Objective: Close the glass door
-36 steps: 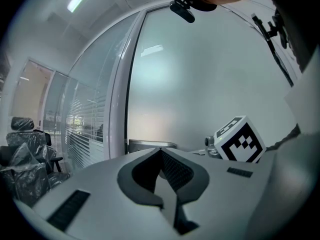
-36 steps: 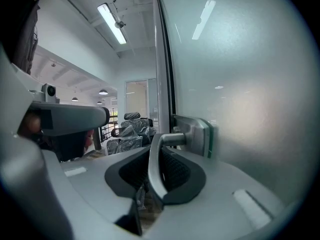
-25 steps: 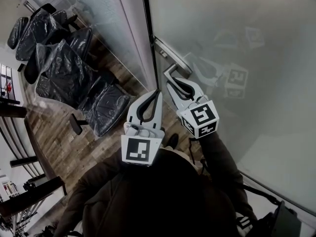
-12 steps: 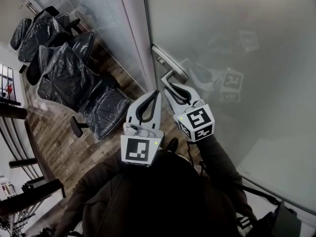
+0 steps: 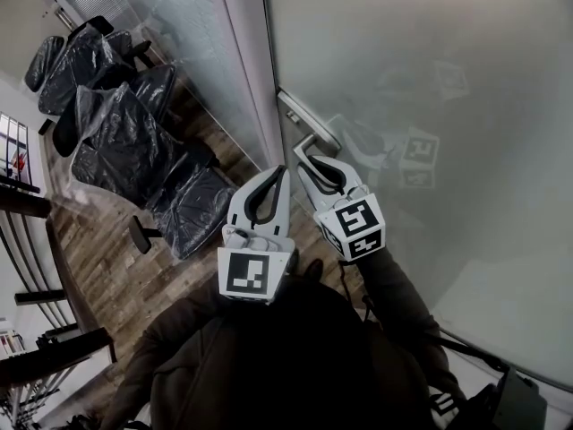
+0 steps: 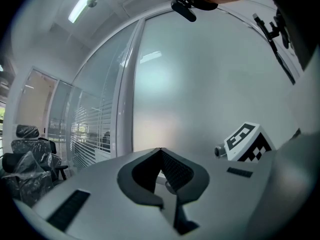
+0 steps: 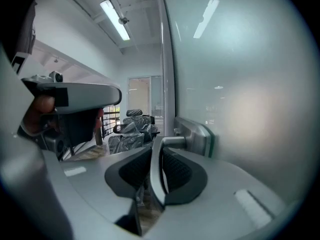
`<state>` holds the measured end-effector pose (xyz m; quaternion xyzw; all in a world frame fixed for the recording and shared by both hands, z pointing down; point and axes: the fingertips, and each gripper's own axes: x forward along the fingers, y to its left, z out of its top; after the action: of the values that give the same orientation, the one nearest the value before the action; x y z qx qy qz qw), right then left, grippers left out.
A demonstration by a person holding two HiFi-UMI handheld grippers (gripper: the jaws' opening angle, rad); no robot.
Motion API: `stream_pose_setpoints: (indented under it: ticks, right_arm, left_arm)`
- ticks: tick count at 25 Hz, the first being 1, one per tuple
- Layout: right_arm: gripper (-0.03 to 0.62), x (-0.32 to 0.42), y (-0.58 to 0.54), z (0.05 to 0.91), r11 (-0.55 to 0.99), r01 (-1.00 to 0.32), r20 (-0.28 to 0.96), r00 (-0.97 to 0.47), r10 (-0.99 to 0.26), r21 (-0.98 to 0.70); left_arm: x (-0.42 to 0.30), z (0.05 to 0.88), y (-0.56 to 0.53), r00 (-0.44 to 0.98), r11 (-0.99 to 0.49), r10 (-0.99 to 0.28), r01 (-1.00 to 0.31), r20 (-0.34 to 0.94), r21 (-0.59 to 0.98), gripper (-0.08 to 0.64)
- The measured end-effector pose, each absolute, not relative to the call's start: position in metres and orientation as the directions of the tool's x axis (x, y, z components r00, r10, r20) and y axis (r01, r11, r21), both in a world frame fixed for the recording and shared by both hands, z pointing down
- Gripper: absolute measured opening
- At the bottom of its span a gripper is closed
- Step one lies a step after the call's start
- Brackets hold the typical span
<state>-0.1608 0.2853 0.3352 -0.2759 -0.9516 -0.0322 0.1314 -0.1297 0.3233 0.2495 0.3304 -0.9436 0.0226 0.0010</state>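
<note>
The frosted glass door (image 5: 430, 79) fills the right of the head view, its edge against the pale frame post (image 5: 243, 70). A metal handle plate (image 5: 303, 116) carries a lever handle (image 5: 309, 141). My right gripper (image 5: 315, 161) is shut on that lever. In the right gripper view the lever (image 7: 170, 141) runs from the plate (image 7: 199, 134) in between the ribbed pads (image 7: 177, 169). Its jaws have just been opening a little, with the lever still between them. My left gripper (image 5: 283, 170) hangs just left of it, shut and holding nothing, and its tips meet in the left gripper view (image 6: 160, 150).
Several office chairs wrapped in dark plastic (image 5: 134, 141) stand on the wooden floor (image 5: 116, 267) to the left, beyond a fixed glass partition (image 5: 192, 34). A person's dark sleeves and jacket (image 5: 295, 356) fill the bottom of the head view. Dark shelving (image 5: 22, 200) lines the far left.
Hardly anything differs. The right gripper stays on the lever and the left gripper stays beside it. Only the head view has drifted slightly.
</note>
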Motion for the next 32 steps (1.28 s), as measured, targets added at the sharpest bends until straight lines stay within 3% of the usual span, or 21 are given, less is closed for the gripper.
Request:
stream_pose_setpoints:
  ticks: [8, 11, 15, 32]
  right_arm:
    - [0.061, -0.153, 0.277, 0.273, 0.852, 0.518, 0.131, -0.852, 0.507, 0.07]
    - [0.002, -0.146, 0.274, 0.264, 0.855, 0.515, 0.113, -0.855, 0.506, 0.065]
    - [0.002, -0.139, 0.27, 0.261, 0.863, 0.503, 0.077, -0.863, 0.499, 0.044]
    - [0.002, -0.136, 0.263, 0.266, 0.874, 0.485, 0.055, -0.874, 0.483, 0.032]
  left_arm:
    - [-0.137, 0.243, 0.323, -0.792, 0.792, -0.61, -0.61, -0.004, -0.034, -0.003]
    - [-0.139, 0.244, 0.322, -0.795, 0.794, -0.607, -0.607, -0.004, -0.026, -0.003]
    - [-0.141, 0.246, 0.317, -0.789, 0.789, -0.614, -0.614, 0.004, -0.026, -0.003]
    - [-0.144, 0.252, 0.304, -0.775, 0.774, -0.631, -0.632, 0.016, -0.038, -0.003]
